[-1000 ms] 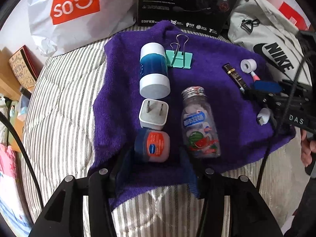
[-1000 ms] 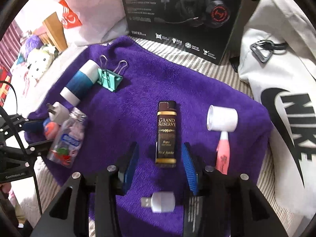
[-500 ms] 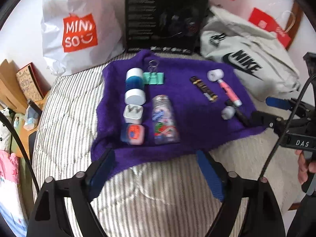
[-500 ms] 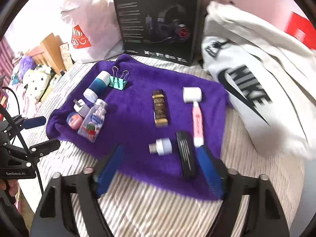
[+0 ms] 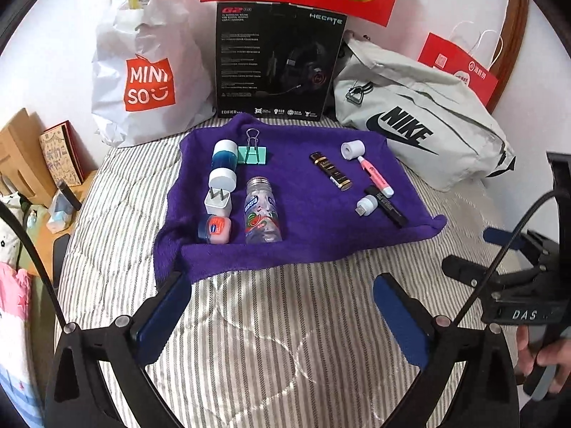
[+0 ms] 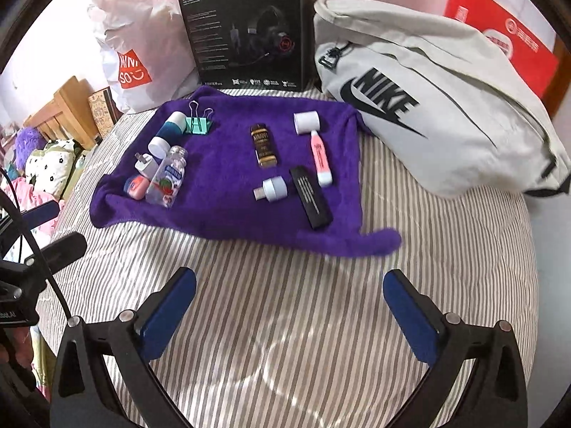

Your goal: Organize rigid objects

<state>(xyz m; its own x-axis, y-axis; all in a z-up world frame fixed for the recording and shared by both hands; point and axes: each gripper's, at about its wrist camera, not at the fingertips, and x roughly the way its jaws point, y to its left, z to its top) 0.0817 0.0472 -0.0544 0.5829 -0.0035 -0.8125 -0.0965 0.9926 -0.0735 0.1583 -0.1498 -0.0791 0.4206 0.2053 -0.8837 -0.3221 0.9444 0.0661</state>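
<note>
A purple towel (image 5: pixel 307 199) on the striped bed carries two groups of objects. On its left lie a blue-white tub (image 5: pixel 224 164), a green binder clip (image 5: pixel 252 154), a white charger plug (image 5: pixel 218 204), a small red-lidded jar (image 5: pixel 215 229) and a clear candy bottle (image 5: pixel 262 214). On its right lie a brown-gold lighter (image 6: pixel 264 146), a pink highlighter (image 6: pixel 321 158), a white USB adapter (image 6: pixel 273 188) and a black bar (image 6: pixel 310 198). My left gripper (image 5: pixel 280 281) and right gripper (image 6: pixel 289 274) hover over bare bedding in front of the towel. Both sets of jaws are opening wide, with nothing between them.
Behind the towel stand a white Miniso bag (image 5: pixel 150 82), a black headset box (image 5: pixel 278 60) and a grey Nike bag (image 5: pixel 421 125), with red paper bags (image 5: pixel 460 64) against the wall. Wooden furniture and soft toys (image 6: pixel 53 164) crowd the bed's left side.
Both grippers have pulled back and up from the towel and opened wide. The jar that sat between the left jaws and the lighter between the right jaws now lie free on the towel.
</note>
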